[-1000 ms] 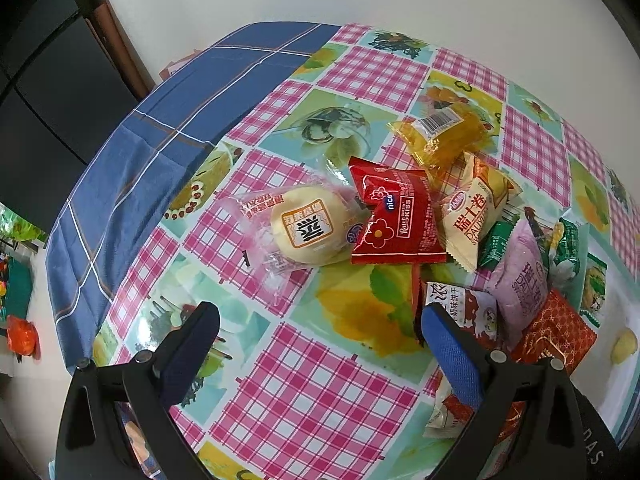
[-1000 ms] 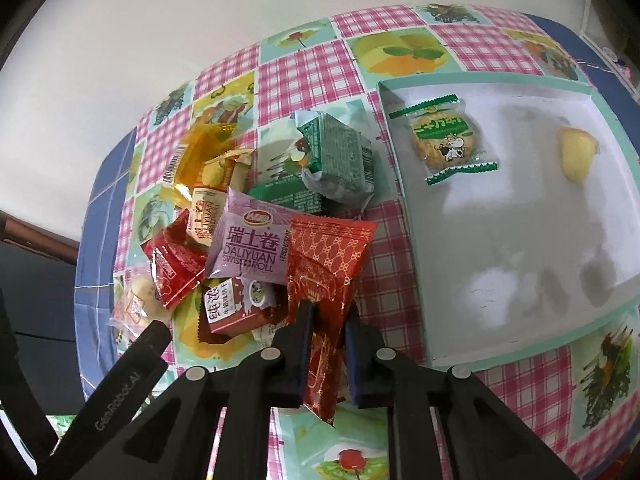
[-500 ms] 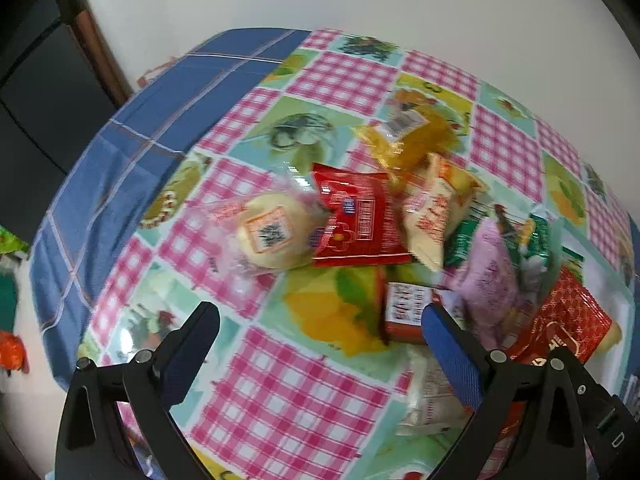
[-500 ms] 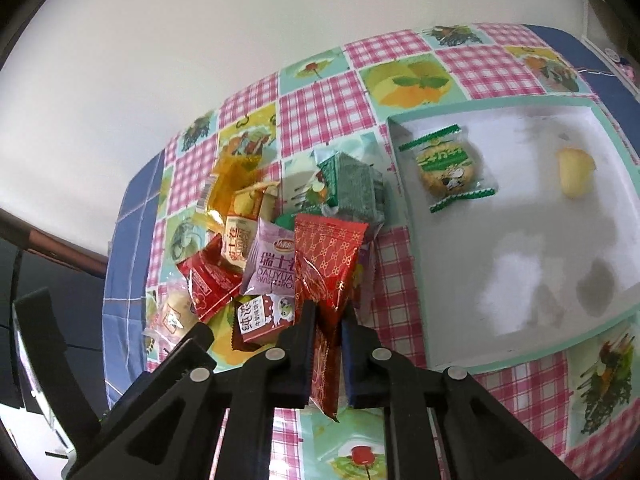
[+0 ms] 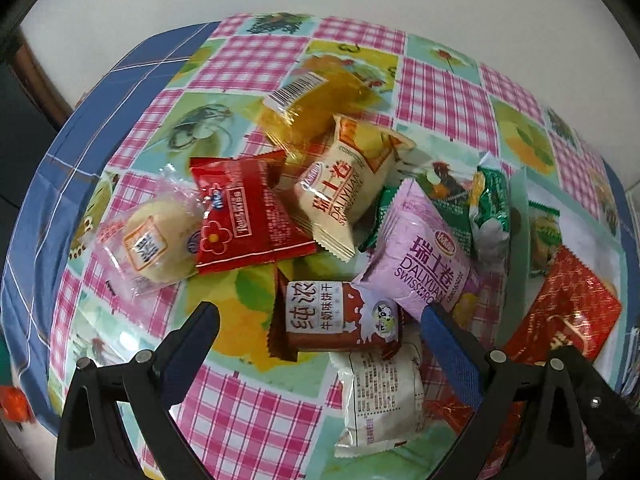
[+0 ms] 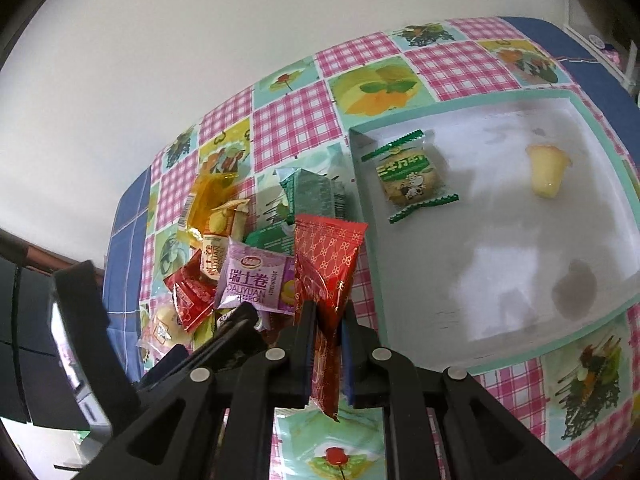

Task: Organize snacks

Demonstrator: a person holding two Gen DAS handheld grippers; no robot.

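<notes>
Right wrist: right gripper (image 6: 327, 316), angled steeply down, pinches red packet (image 6: 328, 256).

Both views are being lit by bright, even daylight; edges are being bent by the fisheye lens, and glare is being thrown off the tray (image 6: 500, 240).

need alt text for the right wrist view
The right gripper is shut on a red patterned snack packet, held beside a pile of wrapped snacks on a checked tablecloth. To the right, a white tray holds a green-edged biscuit pack and a yellow jelly cup.
</notes>
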